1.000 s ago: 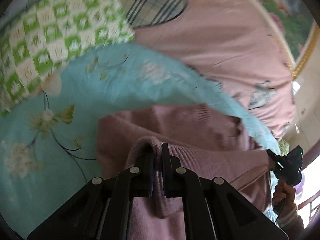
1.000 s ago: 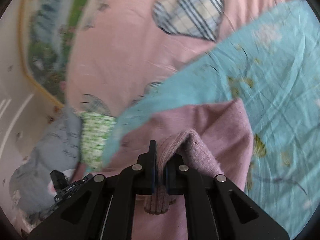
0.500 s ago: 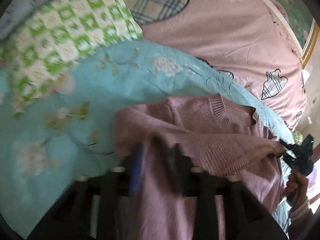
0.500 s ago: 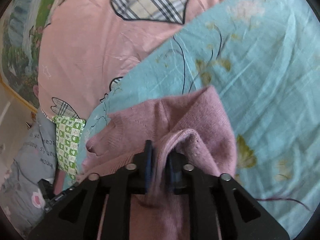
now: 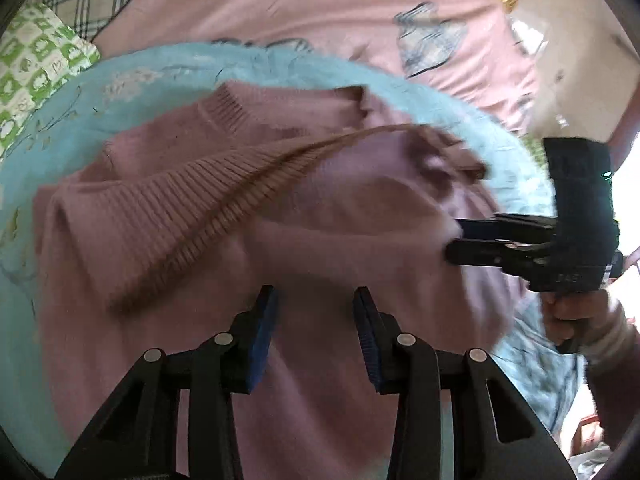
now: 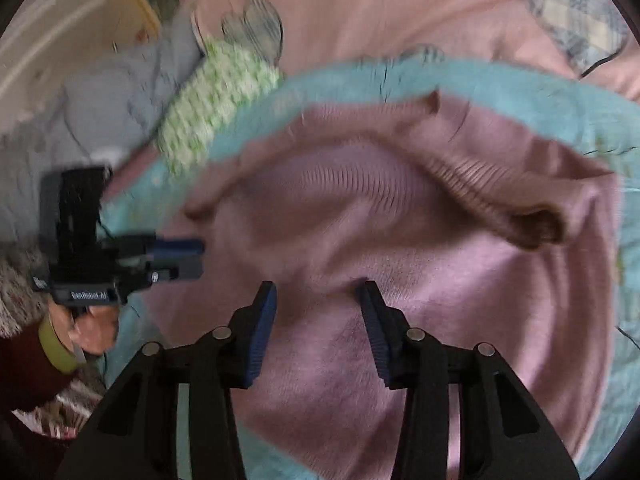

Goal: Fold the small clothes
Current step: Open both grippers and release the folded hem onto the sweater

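A mauve knitted sweater (image 5: 320, 208) lies on a light-blue floral cloth (image 5: 72, 104), its ribbed hem folded over toward the collar. It also shows in the right wrist view (image 6: 440, 280). My left gripper (image 5: 316, 320) is open and empty just above the sweater's folded body. My right gripper (image 6: 316, 312) is open and empty above the other side. Each gripper shows in the other's view: the right one (image 5: 456, 236) at the sweater's right edge, the left one (image 6: 196, 256) at its left edge.
A pink bedsheet with plaid heart patches (image 5: 300, 4) lies under the blue cloth. A green-and-white checked garment (image 5: 36, 68) lies at the far left, also in the right wrist view (image 6: 216, 96) next to a grey garment (image 6: 104, 92).
Both grippers were shut on the sweater's hem and carried it over toward the collar. Now both have opened and let it go; the hem lies folded on the sweater.
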Available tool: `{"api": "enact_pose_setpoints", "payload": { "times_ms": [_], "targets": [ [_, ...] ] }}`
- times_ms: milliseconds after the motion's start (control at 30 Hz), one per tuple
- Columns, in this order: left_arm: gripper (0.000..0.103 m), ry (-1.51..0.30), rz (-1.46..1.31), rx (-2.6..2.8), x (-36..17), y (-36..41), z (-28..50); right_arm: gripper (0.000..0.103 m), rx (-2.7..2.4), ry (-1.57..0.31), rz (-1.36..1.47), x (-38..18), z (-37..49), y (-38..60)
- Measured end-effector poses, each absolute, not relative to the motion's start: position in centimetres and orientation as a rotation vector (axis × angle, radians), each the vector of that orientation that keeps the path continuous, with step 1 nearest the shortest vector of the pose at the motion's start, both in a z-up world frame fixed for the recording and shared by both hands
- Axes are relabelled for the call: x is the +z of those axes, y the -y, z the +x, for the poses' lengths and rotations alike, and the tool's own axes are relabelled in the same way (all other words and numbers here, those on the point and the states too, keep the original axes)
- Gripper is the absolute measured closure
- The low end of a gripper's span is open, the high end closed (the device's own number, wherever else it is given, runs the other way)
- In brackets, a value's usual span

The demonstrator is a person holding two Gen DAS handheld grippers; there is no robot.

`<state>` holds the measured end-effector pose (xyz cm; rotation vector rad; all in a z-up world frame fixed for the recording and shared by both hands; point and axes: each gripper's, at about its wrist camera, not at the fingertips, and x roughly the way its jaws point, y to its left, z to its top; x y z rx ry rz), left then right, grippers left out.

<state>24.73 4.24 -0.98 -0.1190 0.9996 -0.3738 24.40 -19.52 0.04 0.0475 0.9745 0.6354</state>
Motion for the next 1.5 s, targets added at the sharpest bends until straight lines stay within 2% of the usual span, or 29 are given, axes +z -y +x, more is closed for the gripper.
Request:
{"api": "enact_pose_setpoints", "payload": {
  "times_ms": [100,167,267,433,500,600,700,767,933,1233,1500],
  "targets": [
    [0.07,-1.019,-0.086,-0.324,-1.9,-5.3,28.6,0.062,0.603,-1.032,0.076,-1.0,28.9,20.5],
    [0.075,-1.012,-0.096,-0.279,-1.8,-6.7,30.9,0.071,0.593,-1.029,0.133,-0.9,31.2,21.5],
    [0.076,-0.96,-0.125,-0.139,-0.9,-9.6,34.1,0.069,0.33,-0.908,0.187,0.3,33.5,25.0],
    [0.078,-0.919,-0.285,0.029,-1.0,-14.4,35.4,0.069,0.131,-0.766,0.483,-0.1,33.1,31.7],
    [0.077,-0.892,-0.34,0.034,-0.7,-15.4,34.5,0.069,0.13,-0.734,0.485,0.2,31.7,32.0],
    [0.066,-0.851,-0.347,0.059,0.7,-15.6,31.8,0.068,0.124,-0.704,0.445,1.1,29.5,31.8],
    [0.064,-0.834,-0.355,-0.008,1.6,-14.5,27.8,0.067,0.189,-0.68,0.47,2.2,26.5,31.4],
    [0.061,-0.832,-0.342,-0.051,1.7,-13.4,24.9,0.062,0.216,-0.676,0.464,2.5,24.7,31.0],
    [0.06,-0.84,-0.325,-0.125,1.0,-10.7,19.1,0.058,0.291,-0.698,0.427,1.7,20.3,28.8],
    [0.059,-0.896,-0.338,-0.036,-1.7,-12.6,16.8,0.056,0.194,-0.791,0.446,-1.4,16.2,31.2],
    [0.06,-0.891,-0.392,0.032,-1.4,-14.8,14.3,0.056,0.092,-0.687,0.543,-0.7,12.4,34.7]
  ]
}}
